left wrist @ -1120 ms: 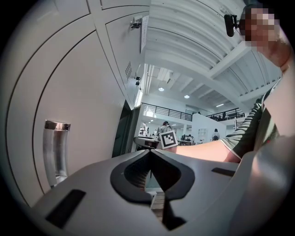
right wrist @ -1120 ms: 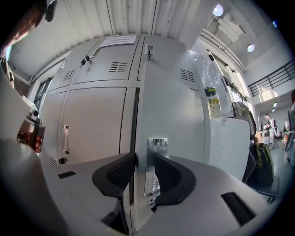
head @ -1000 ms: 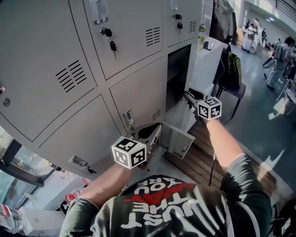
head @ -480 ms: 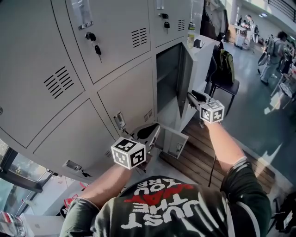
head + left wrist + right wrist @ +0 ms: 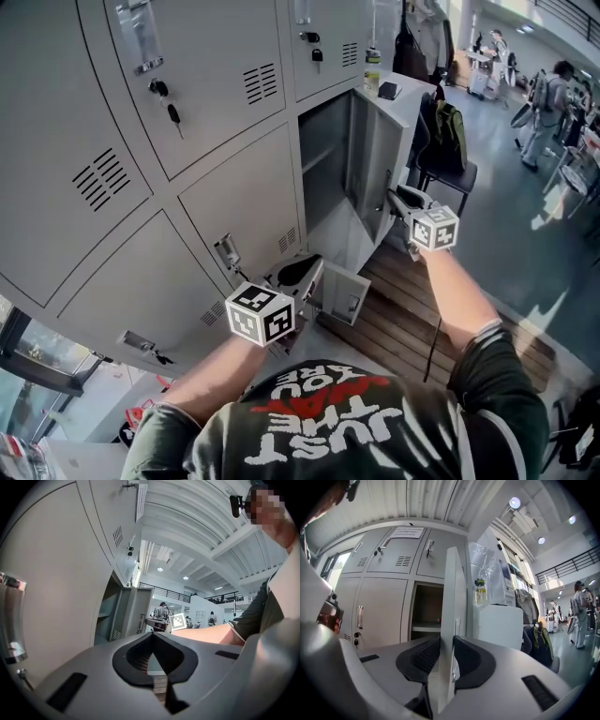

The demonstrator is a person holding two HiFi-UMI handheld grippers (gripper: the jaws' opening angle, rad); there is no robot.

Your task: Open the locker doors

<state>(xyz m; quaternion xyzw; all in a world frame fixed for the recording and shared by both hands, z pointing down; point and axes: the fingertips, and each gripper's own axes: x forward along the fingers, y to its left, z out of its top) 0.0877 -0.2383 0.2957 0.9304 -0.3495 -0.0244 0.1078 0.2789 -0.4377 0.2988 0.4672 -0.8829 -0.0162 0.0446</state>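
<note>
The grey locker bank (image 5: 216, 84) fills the left of the head view. One tall door (image 5: 375, 169) on the middle row stands swung out, baring its dark compartment (image 5: 323, 159). My right gripper (image 5: 394, 199) is shut on that door's free edge. In the right gripper view the door panel (image 5: 452, 597) stands upright between the pads, which have just been closing on it. My left gripper (image 5: 314, 264) hangs lower, beside a small bottom door (image 5: 342, 295) that is also open. Its jaws (image 5: 152, 635) meet with nothing between them.
A chair with a green backpack (image 5: 450, 131) stands right of the lockers, beyond a white cabinet (image 5: 497, 625) with a bottle (image 5: 480, 592) on top. Keys (image 5: 173, 112) hang from a closed upper door. Wooden floor slats (image 5: 412, 319) lie below. People stand far right.
The tall door has swung further out from the locker, with my right gripper moving along on its edge. More of the dark compartment shows. My left gripper has hardly shifted in the picture.
</note>
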